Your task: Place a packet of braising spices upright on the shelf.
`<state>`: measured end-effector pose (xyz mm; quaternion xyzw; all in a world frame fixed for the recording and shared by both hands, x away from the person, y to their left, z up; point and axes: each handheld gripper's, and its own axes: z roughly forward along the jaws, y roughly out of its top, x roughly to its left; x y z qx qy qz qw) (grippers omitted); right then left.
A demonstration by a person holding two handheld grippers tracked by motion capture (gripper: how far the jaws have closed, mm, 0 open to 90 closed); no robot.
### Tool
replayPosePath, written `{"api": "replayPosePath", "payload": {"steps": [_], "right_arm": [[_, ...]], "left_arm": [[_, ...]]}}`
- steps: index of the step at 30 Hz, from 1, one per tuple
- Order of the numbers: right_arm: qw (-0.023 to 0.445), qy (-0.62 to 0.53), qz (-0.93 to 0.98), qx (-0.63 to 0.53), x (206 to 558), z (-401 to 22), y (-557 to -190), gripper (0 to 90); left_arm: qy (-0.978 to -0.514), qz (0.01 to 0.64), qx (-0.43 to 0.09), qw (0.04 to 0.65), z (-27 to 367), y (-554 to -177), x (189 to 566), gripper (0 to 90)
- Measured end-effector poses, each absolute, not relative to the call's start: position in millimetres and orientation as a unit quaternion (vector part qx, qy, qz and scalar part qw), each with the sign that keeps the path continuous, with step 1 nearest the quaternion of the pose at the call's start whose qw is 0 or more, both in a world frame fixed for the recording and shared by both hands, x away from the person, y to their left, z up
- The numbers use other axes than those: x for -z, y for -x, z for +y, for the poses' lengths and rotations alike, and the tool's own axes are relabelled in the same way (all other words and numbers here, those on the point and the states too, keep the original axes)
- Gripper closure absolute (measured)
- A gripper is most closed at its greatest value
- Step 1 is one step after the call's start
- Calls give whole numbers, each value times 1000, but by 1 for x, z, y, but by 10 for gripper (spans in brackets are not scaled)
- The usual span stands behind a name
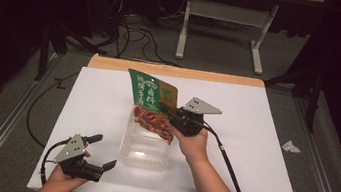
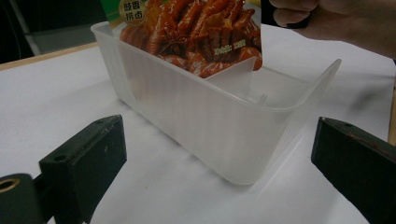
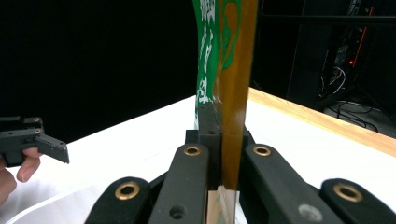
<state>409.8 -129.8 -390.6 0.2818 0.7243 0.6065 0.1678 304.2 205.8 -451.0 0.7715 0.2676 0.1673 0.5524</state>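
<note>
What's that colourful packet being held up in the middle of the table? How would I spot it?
Start at the white table and find the clear plastic tub near its middle. Standing in the tub's far end is the snack pouch, pinched by the right hand-held gripper. It is the only printed thing there: green top with white lettering, reddish-brown food pictured below.

The snack pouch [image 1: 149, 104] is a flat packet, green at its top with white characters and a brown-gold side panel, printed lower down with a picture of reddish-brown braised pieces. It stands upright, leaning slightly, with its lower end inside the far part of the clear plastic container [image 1: 145, 149]. That container is a translucent, rectangular, open-topped tub with rounded corners, sitting upright on the white tabletop [image 1: 251, 153]; its nearer part holds nothing.
</note>
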Motion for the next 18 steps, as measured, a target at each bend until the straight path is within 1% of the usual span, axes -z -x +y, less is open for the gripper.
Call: {"api": "replayPosePath", "payload": {"steps": [9,18], "right_arm": [[175,-284,725,-603,396,-128,-407,900],[173,-287,727,-600,402,-127,-408,900]], "left_arm": [[-772,267,-168,552,206,-304,451,39],[-772,267,-169,552,205,-304,451,39]]}}
